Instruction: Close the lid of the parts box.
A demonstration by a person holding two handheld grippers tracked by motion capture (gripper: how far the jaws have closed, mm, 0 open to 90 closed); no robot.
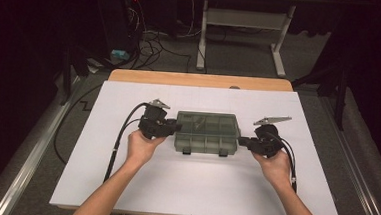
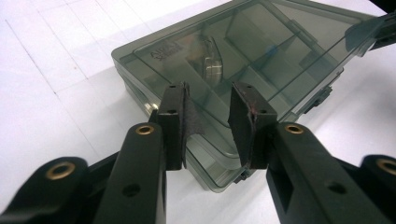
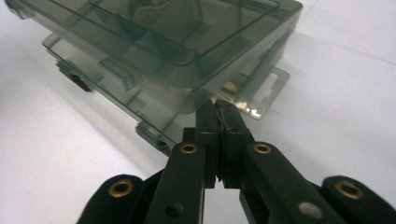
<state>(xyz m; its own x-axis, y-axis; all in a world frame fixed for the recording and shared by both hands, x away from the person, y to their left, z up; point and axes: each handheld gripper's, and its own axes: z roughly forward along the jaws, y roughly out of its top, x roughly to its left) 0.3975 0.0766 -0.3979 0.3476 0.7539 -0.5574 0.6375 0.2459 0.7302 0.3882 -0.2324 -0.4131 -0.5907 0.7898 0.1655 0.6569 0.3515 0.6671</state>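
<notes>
- A smoky grey, see-through plastic organiser box [image 1: 207, 132] with inner dividers lies flat near the middle of a white board [image 1: 193, 188] that covers a wooden table [image 1: 200, 80].
- In the high view the box sits between the two grippers, its two dark latches [image 1: 205, 151] on the side facing the person.
- The left gripper [image 1: 173, 128], held in the person's left hand [image 1: 143, 147], is at the box's left end; its black cable [image 1: 119, 138] trails off toward the board's near left.
- In the left gripper view its jaws stand apart over the box's near corner, with the lid's edge between them; whether the pads [image 2: 246, 114] press on the plastic cannot be told.
- The right gripper [image 1: 242, 140], in the right hand [image 1: 274, 165], is at the box's right end.
- In the right gripper view its jaws are closed together, tips against the box's end wall beside a clear hang tab [image 3: 261, 91]; whether a thin edge is pinched between them cannot be told.
- A rounded pale object [image 2: 212, 65] shows dimly through the lid in one compartment.
</notes>
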